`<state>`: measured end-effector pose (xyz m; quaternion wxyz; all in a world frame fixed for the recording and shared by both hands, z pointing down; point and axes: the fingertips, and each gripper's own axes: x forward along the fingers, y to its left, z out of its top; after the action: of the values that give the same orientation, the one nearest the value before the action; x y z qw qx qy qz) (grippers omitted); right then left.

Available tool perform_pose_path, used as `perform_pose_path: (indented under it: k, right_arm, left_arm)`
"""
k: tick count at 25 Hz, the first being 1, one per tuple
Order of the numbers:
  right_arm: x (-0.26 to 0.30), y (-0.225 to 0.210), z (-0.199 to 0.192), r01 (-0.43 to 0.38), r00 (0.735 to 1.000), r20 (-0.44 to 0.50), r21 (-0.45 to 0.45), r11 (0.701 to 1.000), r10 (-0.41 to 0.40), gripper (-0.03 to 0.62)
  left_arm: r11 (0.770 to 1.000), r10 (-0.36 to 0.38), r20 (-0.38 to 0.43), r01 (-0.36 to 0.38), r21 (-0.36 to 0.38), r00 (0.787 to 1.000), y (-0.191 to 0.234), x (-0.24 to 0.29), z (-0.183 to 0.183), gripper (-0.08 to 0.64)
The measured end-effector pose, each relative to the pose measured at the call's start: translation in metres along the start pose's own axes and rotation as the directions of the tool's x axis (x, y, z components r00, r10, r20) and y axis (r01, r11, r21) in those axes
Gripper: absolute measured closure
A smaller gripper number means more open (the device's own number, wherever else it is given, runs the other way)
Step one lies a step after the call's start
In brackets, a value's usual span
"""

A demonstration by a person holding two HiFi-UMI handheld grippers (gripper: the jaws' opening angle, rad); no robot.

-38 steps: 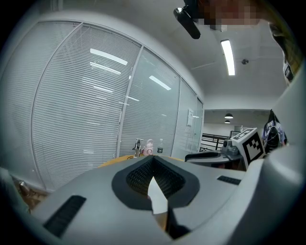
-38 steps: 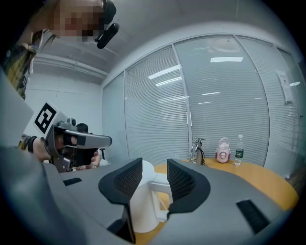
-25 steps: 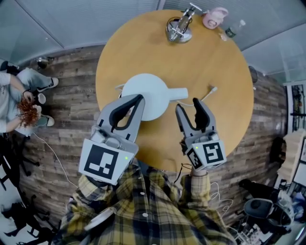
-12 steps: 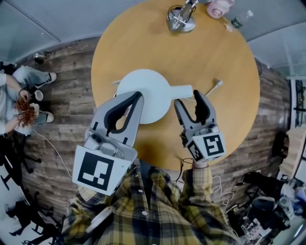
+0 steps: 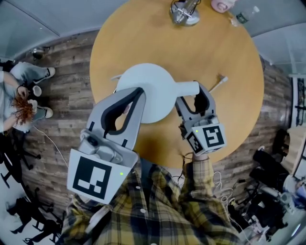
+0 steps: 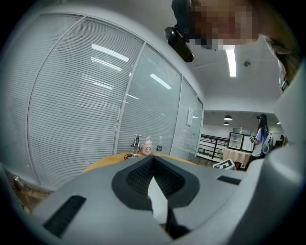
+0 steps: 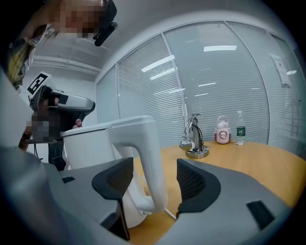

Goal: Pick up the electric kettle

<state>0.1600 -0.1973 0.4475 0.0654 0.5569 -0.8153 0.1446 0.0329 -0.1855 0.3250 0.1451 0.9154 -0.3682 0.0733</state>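
Observation:
The white electric kettle point(image 5: 148, 83) stands on the round wooden table point(image 5: 220, 52), its handle point(image 5: 187, 88) pointing right. My right gripper point(image 5: 191, 95) straddles the end of that handle. In the right gripper view the handle point(image 7: 149, 158) stands between the pads point(image 7: 119, 178) with a gap on each side, and the jaws are opening. My left gripper point(image 5: 137, 94) hovers over the kettle's near left side, its tips closed together and holding nothing. In the left gripper view only a white sliver of kettle point(image 6: 158, 203) shows below the closed left gripper point(image 6: 153, 160).
A metal stand with cables point(image 5: 184, 12), a pink cup point(image 5: 221, 5) and a water bottle point(image 5: 244, 16) sit at the table's far edge. A white cord point(image 5: 217, 82) lies right of the handle. A person sits on the floor at the left point(image 5: 19, 95).
My right gripper has come forward and down so its jaws now flank the kettle handle, and they have widened. The left gripper has kept its place over the kettle.

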Motion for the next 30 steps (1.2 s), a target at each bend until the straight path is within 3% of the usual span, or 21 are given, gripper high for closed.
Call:
perform_pose_path:
  k: [21, 25, 30]
  right_arm:
    - [0.029, -0.010, -0.002, -0.016, 0.999, 0.031, 0.052, 0.999, 0.014, 0.327]
    - [0.032, -0.009, -0.001, 0.000, 0.999, 0.042, 0.029, 1.000, -0.002, 0.359]
    - [0.034, -0.003, 0.002, 0.019, 0.998, 0.058, -0.011, 1.000, -0.019, 0.443]
  left_arm:
    - [1.000, -0.022, 0.004, 0.022, 0.011, 1.000, -0.001, -0.001, 0.000, 0.557]
    - [1.000, -0.021, 0.009, 0.021, 0.007, 1.000, 0.000, -0.002, 0.000, 0.557]
    - [1.000, -0.024, 0.010, 0.024, 0.006, 1.000, 0.000, -0.004, 0.000, 0.557]
